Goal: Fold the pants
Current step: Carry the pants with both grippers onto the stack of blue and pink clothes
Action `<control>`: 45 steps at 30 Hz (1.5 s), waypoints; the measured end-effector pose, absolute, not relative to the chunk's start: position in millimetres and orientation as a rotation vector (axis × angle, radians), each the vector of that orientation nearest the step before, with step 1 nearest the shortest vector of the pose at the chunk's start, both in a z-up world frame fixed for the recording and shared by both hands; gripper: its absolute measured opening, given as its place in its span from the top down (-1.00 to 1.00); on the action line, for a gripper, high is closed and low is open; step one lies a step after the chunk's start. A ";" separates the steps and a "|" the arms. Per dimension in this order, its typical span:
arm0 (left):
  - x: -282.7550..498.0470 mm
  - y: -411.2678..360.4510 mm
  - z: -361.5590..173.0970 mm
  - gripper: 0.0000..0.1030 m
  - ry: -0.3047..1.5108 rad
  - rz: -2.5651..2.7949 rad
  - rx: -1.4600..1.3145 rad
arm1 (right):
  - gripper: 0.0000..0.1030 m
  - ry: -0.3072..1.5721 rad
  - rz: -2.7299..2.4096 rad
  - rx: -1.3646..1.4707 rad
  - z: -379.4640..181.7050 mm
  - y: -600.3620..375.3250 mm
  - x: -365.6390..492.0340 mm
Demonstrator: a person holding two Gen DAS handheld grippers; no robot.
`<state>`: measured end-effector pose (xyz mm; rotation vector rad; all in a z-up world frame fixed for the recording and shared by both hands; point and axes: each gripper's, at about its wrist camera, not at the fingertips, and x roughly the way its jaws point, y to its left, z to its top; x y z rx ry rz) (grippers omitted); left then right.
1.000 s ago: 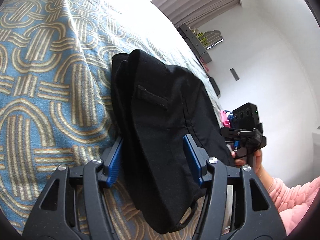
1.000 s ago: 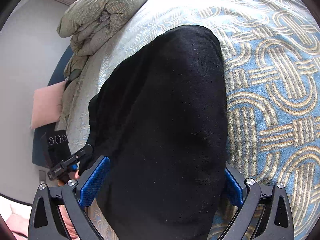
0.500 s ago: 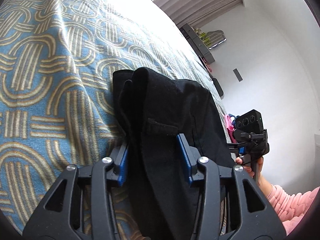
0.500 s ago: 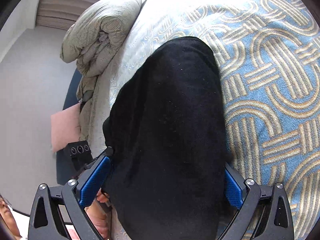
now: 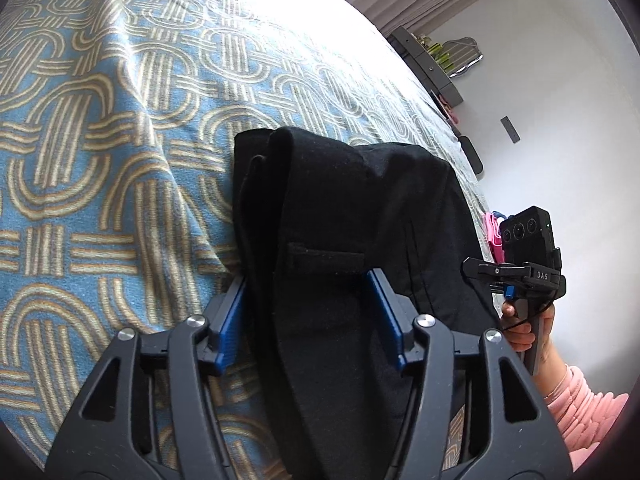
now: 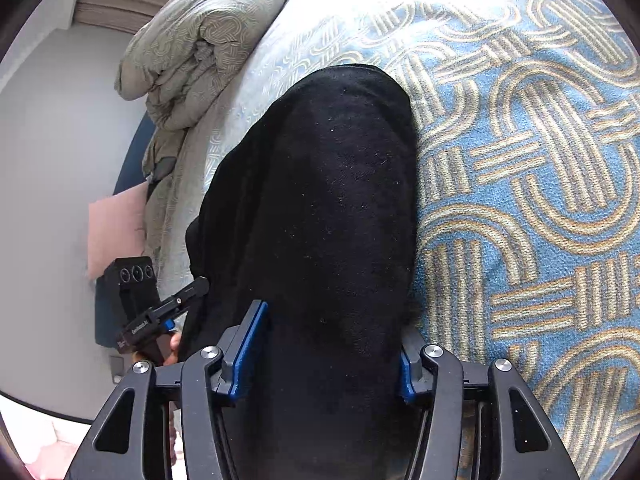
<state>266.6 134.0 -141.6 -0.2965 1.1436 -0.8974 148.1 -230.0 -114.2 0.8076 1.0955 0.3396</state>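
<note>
Black pants (image 5: 360,216) lie folded into a thick bundle on a blue blanket with a tan loop pattern (image 5: 100,184). My left gripper (image 5: 306,312) straddles the end with the belt loop. Its blue pads (image 5: 230,312) touch the cloth on both sides while the jaws are opening a little. My right gripper (image 6: 326,344) is at the other end of the pants (image 6: 332,200). Its jaws are closing and the pads (image 6: 250,344) pinch the bundle between them. Each gripper's body shows in the other's view, held by a hand in a pink sleeve (image 5: 576,396).
A bunched grey-green duvet (image 6: 192,60) lies at the far left of the bed, with a pink cushion (image 6: 116,228) below it. A white wall (image 5: 560,128), a dark shelf (image 5: 428,64) and pink items (image 5: 494,232) stand beyond the bed's edge.
My right gripper's jaws have drawn in from wide apart and now pinch the bundle. My left gripper narrowed on the waist end, then eased slightly. The pants bunched narrower.
</note>
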 end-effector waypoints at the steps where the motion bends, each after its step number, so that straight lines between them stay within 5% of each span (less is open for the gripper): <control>1: 264.9 133.6 -138.4 0.17 1.145 -0.896 -0.304 | 0.09 1.096 0.329 0.819 -114.1 -230.6 147.5; 2: 262.0 134.1 -132.6 0.27 1.137 -0.893 -0.309 | 0.54 1.099 0.292 0.827 -113.3 -230.5 147.0; 6: 244.7 133.1 -95.6 0.41 1.060 -0.880 -0.216 | 0.79 1.030 0.250 0.809 -89.0 -219.9 136.0; 25: 129.7 1.7 33.0 0.48 0.840 -1.054 0.069 | 0.82 0.708 0.066 0.552 52.3 -247.7 -26.1; 45: 7.6 -282.3 117.8 0.48 0.662 -1.399 0.351 | 0.82 0.390 -0.312 0.594 100.9 -417.3 -222.4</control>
